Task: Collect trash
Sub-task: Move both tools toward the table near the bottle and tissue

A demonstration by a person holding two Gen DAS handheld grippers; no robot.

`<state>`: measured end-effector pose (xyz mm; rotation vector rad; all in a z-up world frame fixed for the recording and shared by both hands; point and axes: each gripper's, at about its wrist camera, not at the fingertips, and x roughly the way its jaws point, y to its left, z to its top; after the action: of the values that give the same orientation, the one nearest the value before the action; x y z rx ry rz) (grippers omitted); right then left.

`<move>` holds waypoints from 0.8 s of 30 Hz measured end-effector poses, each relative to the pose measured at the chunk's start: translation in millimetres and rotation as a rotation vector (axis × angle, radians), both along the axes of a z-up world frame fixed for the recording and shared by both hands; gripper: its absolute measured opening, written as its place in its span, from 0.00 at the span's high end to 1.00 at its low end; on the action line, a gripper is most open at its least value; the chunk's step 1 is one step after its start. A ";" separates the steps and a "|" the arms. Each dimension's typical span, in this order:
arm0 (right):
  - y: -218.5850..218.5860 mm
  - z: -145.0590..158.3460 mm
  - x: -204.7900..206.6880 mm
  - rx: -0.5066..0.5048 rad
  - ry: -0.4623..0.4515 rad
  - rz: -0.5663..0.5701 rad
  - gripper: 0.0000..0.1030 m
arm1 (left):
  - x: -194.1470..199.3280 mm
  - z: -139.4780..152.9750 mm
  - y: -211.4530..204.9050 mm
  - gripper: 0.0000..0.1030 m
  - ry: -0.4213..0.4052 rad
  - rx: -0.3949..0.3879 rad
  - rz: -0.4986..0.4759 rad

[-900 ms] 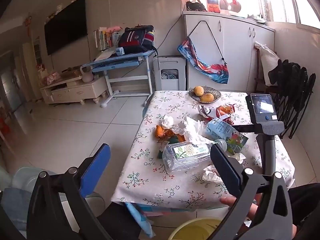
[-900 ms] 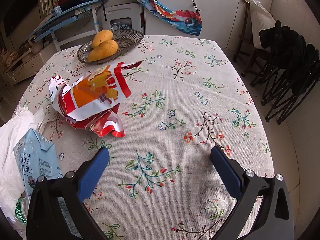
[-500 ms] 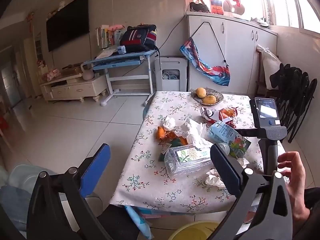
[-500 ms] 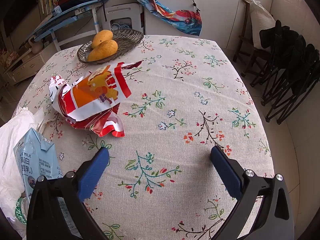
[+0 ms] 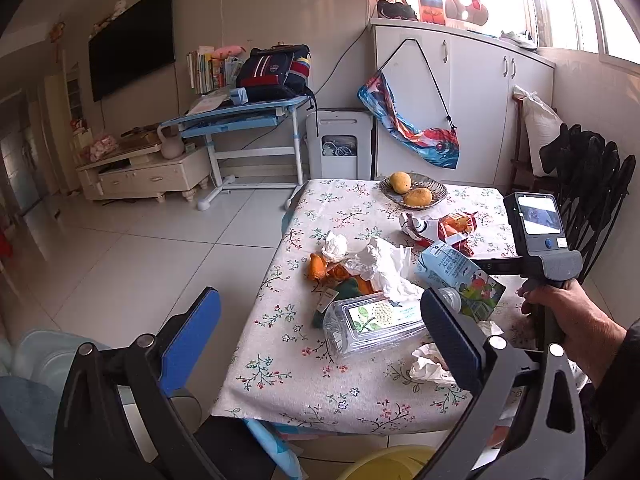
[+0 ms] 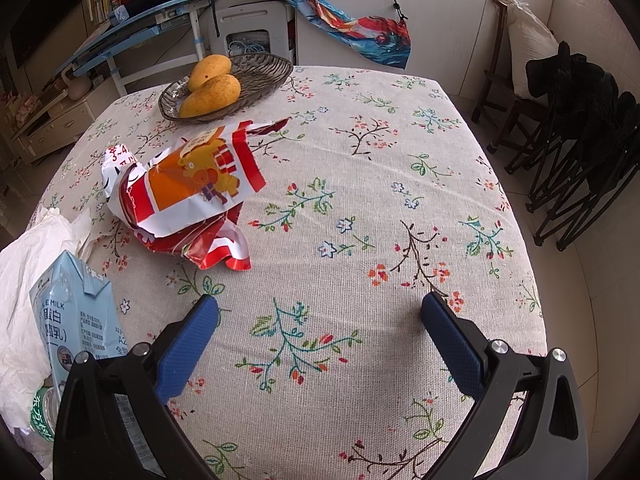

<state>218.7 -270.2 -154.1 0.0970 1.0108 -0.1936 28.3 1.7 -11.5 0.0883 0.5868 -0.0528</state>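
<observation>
Tablecloth [image 6: 360, 152] carries the trash: clear plastic bottle [image 5: 372, 326] lying near the front edge, red-orange snack wrapper [image 6: 188, 196] mid-table, blue carton [image 6: 74, 312] reading "MILK". Left gripper [image 5: 320, 320] and right gripper [image 6: 320, 316] both spread wide, empty.

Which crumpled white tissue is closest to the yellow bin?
The crumpled tissue at the table's near edge, just past the clear plastic bottle. The yellow bin sits right below that edge. The other white wads lie further back, toward the mangoes.
</observation>
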 end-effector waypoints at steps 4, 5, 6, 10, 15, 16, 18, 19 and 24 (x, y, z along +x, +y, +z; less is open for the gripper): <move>-12.5 15.4 -28.7 -0.055 -0.065 -0.048 0.06 | -4.7 5.4 0.7 0.06 -0.006 0.003 0.002; -14.6 24.1 -37.8 -0.061 -0.091 -0.057 0.06 | -7.1 7.7 0.4 0.06 -0.009 0.005 0.003; -15.6 34.7 -47.9 -0.056 -0.123 -0.064 0.06 | -10.4 10.2 0.4 0.06 -0.014 0.006 0.006; -2.2 83.7 -104.7 -0.041 -0.303 -0.038 0.06 | -27.4 21.2 2.7 0.06 -0.034 -0.011 0.012; 38.5 109.2 -165.2 -0.027 -0.402 0.065 0.06 | -51.4 32.6 1.7 0.06 -0.054 -0.015 0.002; 44.2 110.3 -175.0 -0.020 -0.410 0.079 0.06 | -56.3 34.3 1.5 0.06 -0.057 -0.013 -0.001; 54.8 109.2 -194.0 -0.015 -0.420 0.098 0.06 | -66.8 37.6 2.0 0.06 -0.064 -0.015 -0.009; 60.5 108.8 -201.7 -0.013 -0.422 0.108 0.06 | -71.3 39.2 2.5 0.06 -0.066 -0.019 -0.012; 78.9 110.2 -230.1 0.020 -0.433 0.141 0.06 | -92.0 43.7 10.5 0.06 -0.075 -0.033 -0.019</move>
<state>-11.4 -191.2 -43.9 0.0813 0.5851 -0.0294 -63.8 12.2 32.2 0.0632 0.5100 -0.0775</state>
